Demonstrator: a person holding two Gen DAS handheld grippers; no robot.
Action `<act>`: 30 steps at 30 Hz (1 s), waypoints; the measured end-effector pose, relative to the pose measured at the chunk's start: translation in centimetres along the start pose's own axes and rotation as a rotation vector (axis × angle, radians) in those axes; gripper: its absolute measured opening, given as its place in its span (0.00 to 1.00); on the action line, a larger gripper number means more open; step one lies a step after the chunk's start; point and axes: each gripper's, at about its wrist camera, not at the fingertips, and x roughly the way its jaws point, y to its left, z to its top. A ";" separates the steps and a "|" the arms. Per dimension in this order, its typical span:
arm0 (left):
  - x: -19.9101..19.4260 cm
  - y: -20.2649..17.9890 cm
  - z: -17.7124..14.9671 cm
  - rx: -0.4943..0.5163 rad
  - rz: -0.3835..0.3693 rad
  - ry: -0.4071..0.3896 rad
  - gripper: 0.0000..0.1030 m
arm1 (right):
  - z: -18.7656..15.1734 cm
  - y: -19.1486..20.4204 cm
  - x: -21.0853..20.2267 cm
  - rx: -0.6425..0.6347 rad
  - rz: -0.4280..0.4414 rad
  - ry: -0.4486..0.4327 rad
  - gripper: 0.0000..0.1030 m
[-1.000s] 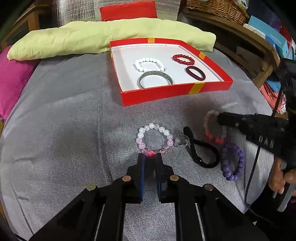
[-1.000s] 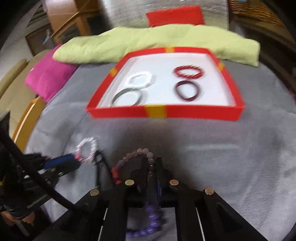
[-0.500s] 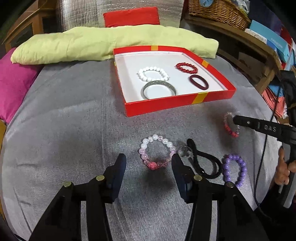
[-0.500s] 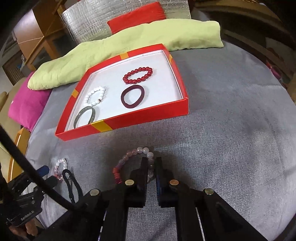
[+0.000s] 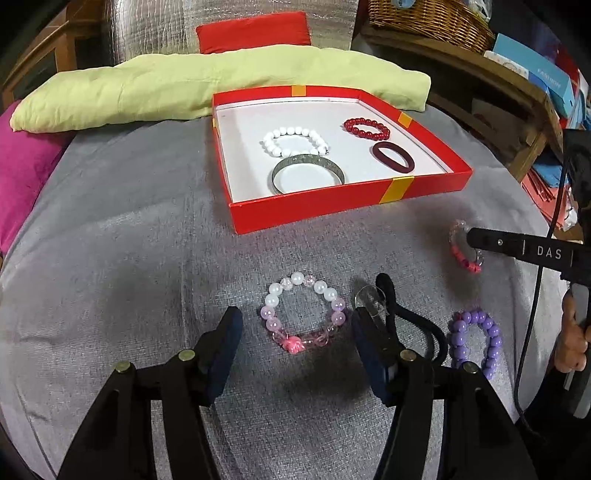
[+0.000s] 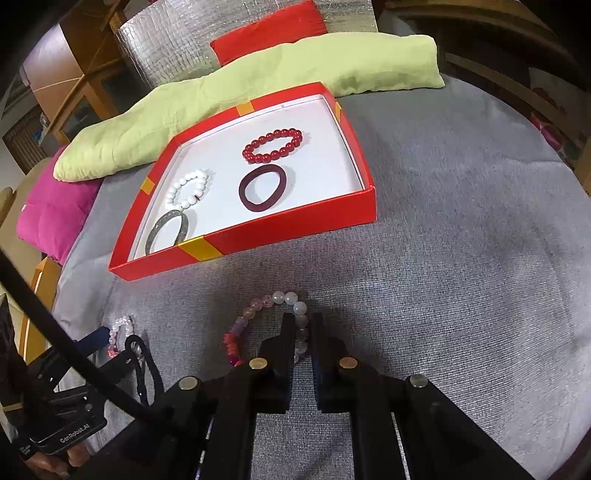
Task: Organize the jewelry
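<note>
A red box [image 5: 332,201] with yellow bands sits on the grey-covered bench [image 5: 129,258], holding four pieces: one white bead bracelet [image 5: 294,141], one red bead bracelet [image 5: 366,128], one silver bangle [image 5: 309,173] and one dark maroon band [image 5: 392,157]. The white bracelet touches the bangle; the red bracelet and maroon band lie apart on the box's other side.

Four pieces remain outside the box, in front of it. A pink-and-white bead bracelet [image 5: 306,314] lies flat on the cloth between the widely parted fingers of the left gripper [image 5: 293,332], touched by neither. Just beside it lie one black cord [image 5: 410,325] with a clear bead and one purple bead bracelet [image 5: 476,341]. The right gripper [image 6: 303,330] has its fingers clamped on a pale pink bracelet with red beads [image 6: 258,325], which hangs from the tips off the cloth in front of the box.

Behind the box lie one green cushion [image 5: 184,88], one red cushion [image 5: 255,31] and one magenta cushion [image 5: 18,162].
</note>
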 end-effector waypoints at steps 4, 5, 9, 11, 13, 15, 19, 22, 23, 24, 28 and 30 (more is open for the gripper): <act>0.0 0.0 0.1 0.012 0.014 -0.011 0.42 | 0.1 0.0 0.0 0.001 0.002 0.001 0.10; 0.0 0.2 0.1 0.007 0.014 -0.013 0.37 | 0.1 0.0 0.0 0.003 0.005 0.002 0.11; -0.1 0.6 0.1 -0.010 0.016 -0.020 0.15 | 0.2 -0.2 0.1 0.005 0.009 0.003 0.11; -0.2 0.6 0.1 -0.017 0.013 -0.024 0.15 | 0.2 -0.2 0.1 -0.006 0.007 0.002 0.11; -0.3 0.6 0.1 -0.019 0.012 -0.031 0.15 | 0.1 -0.1 0.0 -0.020 0.012 0.001 0.09; -0.4 0.5 0.1 -0.017 0.013 -0.036 0.15 | 0.1 -0.2 -0.2 -0.016 0.035 -0.001 0.09; -1.1 0.6 0.4 -0.027 0.012 -0.056 0.15 | 0.2 -0.6 -0.6 0.012 0.086 -0.008 0.09; -1.7 0.6 0.6 -0.034 0.005 -0.068 0.15 | 0.4 -0.7 -1.4 0.025 0.124 -0.044 0.09; -1.9 0.6 0.7 -0.033 0.004 -0.071 0.15 | 0.4 -0.7 -1.7 0.025 0.134 -0.059 0.09; -2.1 0.5 0.8 -0.031 0.003 -0.076 0.15 | 0.5 -0.7 -2.1 0.026 0.146 -0.076 0.09; -2.4 0.4 1.0 -0.033 0.004 -0.083 0.15 | 0.9 -0.7 -2.3 0.034 0.153 -0.069 0.09; -2.3 0.4 1.0 -0.036 0.005 -0.079 0.15 | 1.1 -1.2 -1.7 0.064 0.146 -0.032 0.11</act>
